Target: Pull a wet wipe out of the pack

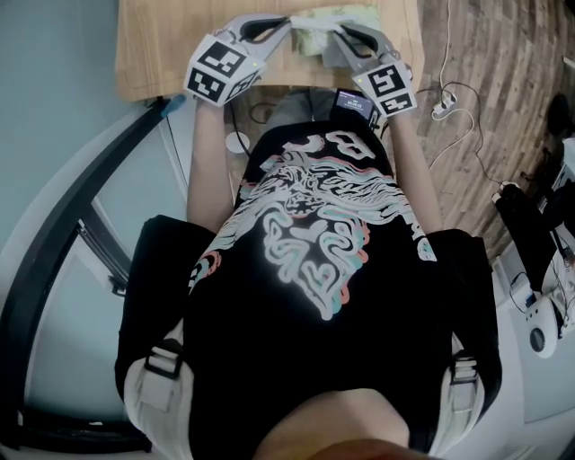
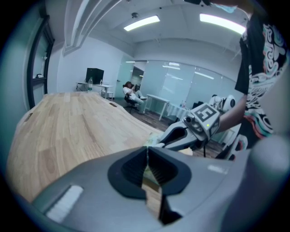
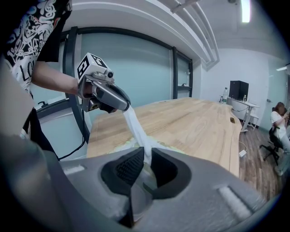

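The pale green wet wipe pack (image 1: 340, 20) lies on the wooden table (image 1: 162, 54) near its front edge. My right gripper (image 1: 340, 38) is shut on the pack's near end; in the right gripper view the pack (image 3: 168, 146) shows just past that gripper's (image 3: 147, 156) jaws. A white wipe (image 3: 136, 127) stretches taut from the pack up to my left gripper (image 3: 121, 105), which is shut on its upper end. The left gripper (image 1: 286, 25) sits just left of the pack. In the left gripper view that gripper's (image 2: 147, 152) jaws are pressed together, and the right gripper (image 2: 190, 131) lies beyond them.
The table runs far ahead and is bare wood (image 3: 199, 122). Cables (image 1: 454, 103) trail over the floor to the right of the person. A dark window frame (image 1: 90, 207) stands at the left. Desks and a seated person (image 2: 131, 93) are far off.
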Demonstrator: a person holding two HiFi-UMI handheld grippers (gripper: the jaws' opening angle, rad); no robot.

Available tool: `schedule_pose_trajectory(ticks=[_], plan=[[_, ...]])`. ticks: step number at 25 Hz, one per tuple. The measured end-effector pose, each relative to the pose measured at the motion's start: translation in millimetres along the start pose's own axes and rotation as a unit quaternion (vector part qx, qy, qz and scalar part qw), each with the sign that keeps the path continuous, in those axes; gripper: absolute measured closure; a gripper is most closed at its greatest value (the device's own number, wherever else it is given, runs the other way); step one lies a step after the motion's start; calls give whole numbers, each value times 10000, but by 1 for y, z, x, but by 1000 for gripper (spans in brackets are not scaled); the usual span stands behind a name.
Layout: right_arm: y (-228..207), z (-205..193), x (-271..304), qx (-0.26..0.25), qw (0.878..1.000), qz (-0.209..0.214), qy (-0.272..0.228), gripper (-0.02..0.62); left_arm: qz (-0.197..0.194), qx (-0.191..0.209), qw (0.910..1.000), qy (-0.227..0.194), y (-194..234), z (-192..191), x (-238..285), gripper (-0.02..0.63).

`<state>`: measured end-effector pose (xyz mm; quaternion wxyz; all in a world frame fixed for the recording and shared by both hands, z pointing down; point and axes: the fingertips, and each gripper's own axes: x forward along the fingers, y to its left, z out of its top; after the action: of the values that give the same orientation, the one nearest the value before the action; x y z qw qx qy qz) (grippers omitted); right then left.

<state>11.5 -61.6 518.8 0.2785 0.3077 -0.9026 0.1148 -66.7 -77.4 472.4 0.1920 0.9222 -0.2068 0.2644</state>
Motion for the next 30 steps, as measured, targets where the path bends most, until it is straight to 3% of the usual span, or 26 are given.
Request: schedule_pose_trajectory(ticks=[20,30], plan=[[-1,2,0,-4,10000,-68,-5,545,453,-196,9988,81,11,-20,-20,609],[-1,2,-2,70,10000,-30,-14,546,926,-582,9938,203,28,-51,-22,609]])
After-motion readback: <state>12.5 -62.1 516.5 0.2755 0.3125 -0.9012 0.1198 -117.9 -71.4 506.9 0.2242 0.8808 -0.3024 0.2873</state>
